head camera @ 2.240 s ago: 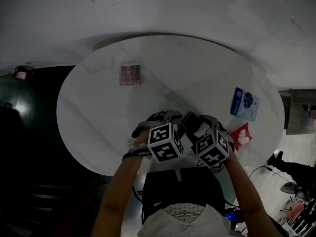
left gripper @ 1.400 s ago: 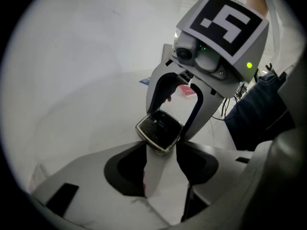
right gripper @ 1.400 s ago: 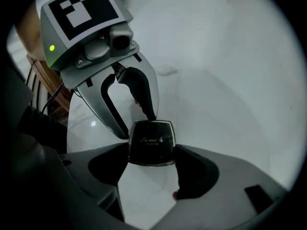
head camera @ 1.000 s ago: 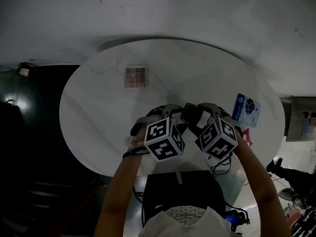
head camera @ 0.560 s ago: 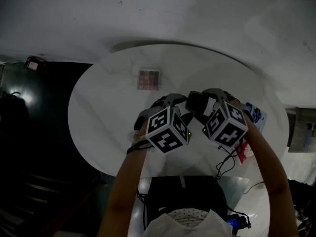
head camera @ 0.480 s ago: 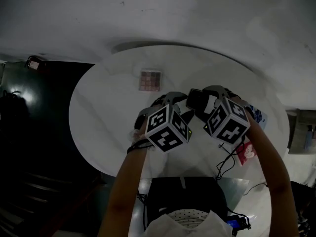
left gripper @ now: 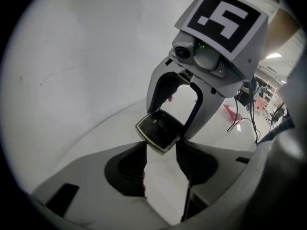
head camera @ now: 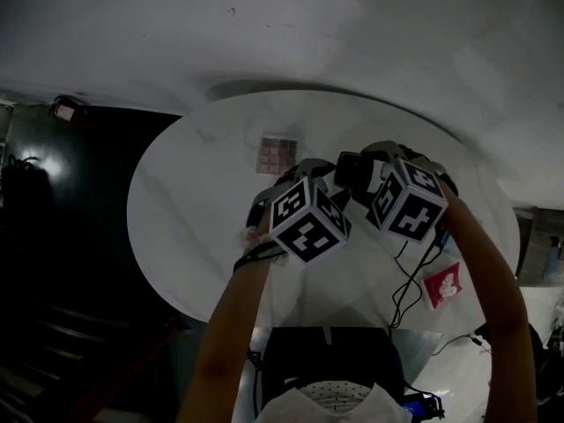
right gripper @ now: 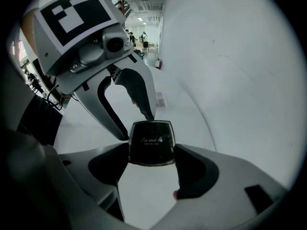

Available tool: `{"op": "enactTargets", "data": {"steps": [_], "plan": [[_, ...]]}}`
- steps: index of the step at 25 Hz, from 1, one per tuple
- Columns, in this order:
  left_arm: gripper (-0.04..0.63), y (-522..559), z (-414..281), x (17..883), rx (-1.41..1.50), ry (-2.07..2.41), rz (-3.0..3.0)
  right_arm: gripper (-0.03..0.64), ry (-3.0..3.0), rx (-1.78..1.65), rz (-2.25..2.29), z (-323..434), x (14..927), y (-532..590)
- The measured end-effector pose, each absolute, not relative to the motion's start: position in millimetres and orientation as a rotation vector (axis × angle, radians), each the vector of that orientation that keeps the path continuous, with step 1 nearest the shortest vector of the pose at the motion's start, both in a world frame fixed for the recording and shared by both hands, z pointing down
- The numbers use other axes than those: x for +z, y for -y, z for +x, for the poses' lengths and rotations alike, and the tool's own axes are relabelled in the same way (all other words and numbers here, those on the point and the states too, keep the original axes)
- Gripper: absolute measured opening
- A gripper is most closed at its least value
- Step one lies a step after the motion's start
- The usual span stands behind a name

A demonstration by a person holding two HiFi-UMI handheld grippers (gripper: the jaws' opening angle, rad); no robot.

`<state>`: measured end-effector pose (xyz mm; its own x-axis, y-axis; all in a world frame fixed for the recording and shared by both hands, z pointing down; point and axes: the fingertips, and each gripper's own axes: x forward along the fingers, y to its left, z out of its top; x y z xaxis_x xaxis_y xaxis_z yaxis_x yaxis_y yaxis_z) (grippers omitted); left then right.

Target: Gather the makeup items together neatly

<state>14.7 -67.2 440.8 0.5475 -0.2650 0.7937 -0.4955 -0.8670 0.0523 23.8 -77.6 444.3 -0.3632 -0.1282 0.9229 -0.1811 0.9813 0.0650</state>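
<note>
Black and glossy, the compact (head camera: 350, 170) hangs over the middle of the round white surface (head camera: 194, 210), a little right of centre in the head view, caught between both tools at once. In the right gripper view the right claw (right gripper: 152, 148) is pinched on it: the dark ribbed pads press against its left and right edges, and the lid, with pale lettering across it, faces the camera. The lettering is too small to read in full.

In the left gripper view the left claw (left gripper: 160, 150) meets the same compact from the opposite side. There the case sits turned like a diamond, its near corner dipping between the two pad tips, and each tip touches an edge, so this claw also nips it, more narrowly, at the corner. The compact is clear of the surface, held tilted.

An eyeshadow palette (head camera: 278, 154) of small pinkish squares lies flat on the surface just beyond the claws, toward the upper middle of the head view, apart from the compact. A red packet (head camera: 443, 282) rests near the lower right rim of the surface, beside the person's right forearm, with thin black cables (head camera: 405, 280) trailing across the surface next to it.
</note>
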Motion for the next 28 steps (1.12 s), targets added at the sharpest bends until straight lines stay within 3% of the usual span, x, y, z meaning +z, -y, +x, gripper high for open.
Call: {"op": "enactTargets", "data": {"steps": [28], "plan": [[0.227,82,-11,488,1.385,0.625,2.323,0.322,1.931,0.136,0.049,-2,493,93]]}}
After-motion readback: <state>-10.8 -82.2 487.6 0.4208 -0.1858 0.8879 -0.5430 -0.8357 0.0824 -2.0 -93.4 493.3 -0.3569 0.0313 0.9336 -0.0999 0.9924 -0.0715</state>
